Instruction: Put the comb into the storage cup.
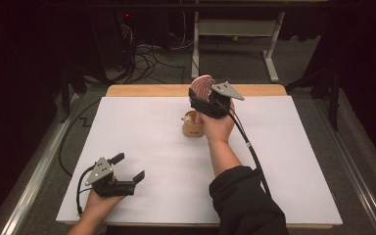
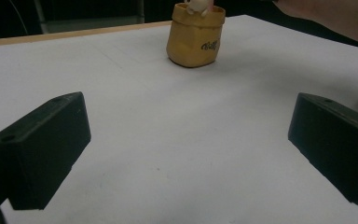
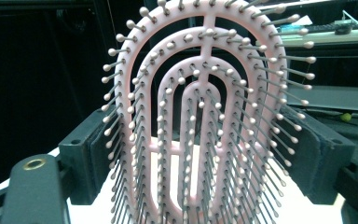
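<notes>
A pink vented hairbrush (image 3: 200, 116) with grey ball-tipped bristles stands upright between the two black jaws of my right gripper (image 3: 200, 158), which is shut on it. In the high view the right gripper (image 1: 206, 99) holds the hairbrush (image 1: 201, 86) above the far middle of the table. Just below it sits a small yellow pouch (image 1: 192, 128) with a pale toy inside. My left gripper (image 1: 127, 169) rests low at the near left, open, with nothing between its jaws. The left gripper view shows the pouch (image 2: 196, 39) ahead on the white sheet.
A white sheet (image 1: 142, 147) covers the wooden table (image 1: 147, 90). Beyond the far edge are cables (image 1: 142, 58) on the floor and a white desk frame (image 1: 235, 29). A black cable (image 1: 249, 147) trails from the right gripper along the forearm.
</notes>
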Motion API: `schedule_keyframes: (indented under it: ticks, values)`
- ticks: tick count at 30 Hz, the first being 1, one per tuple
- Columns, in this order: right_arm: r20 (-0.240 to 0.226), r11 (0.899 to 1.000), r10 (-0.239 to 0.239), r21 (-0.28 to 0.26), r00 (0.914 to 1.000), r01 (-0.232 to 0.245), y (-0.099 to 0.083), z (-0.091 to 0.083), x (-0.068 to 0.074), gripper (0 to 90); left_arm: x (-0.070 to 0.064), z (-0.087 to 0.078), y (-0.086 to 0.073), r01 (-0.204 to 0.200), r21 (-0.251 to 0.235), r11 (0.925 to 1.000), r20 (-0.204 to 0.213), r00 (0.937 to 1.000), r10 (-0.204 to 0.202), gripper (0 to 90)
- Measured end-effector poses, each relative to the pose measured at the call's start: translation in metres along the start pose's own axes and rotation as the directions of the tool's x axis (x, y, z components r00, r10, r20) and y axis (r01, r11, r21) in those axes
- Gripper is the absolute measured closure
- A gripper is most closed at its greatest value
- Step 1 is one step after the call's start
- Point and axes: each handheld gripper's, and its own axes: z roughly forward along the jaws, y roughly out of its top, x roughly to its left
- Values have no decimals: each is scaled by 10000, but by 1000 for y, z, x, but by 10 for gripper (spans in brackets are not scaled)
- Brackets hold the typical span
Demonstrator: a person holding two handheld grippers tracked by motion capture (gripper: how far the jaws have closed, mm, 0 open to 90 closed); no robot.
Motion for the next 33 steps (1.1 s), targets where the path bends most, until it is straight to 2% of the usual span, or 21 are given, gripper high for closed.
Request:
schedule_keyframes:
  ticks: [8,15,33]
  values:
    - [24,9999,136,-48,9999,-136,-5,-4,-3,199,-1,-1,1,-24,-75,10000,3,10000,24,0]
    - [-130,9997,256,68,9996,-255,-4,-5,-8,198,-1,0,1,-42,-78,10000,-24,10000,41,0]
    - [-23,9946,1033,122,9947,-1032,-4,-13,-21,193,0,0,1,-40,-12,10000,-57,10000,40,0]
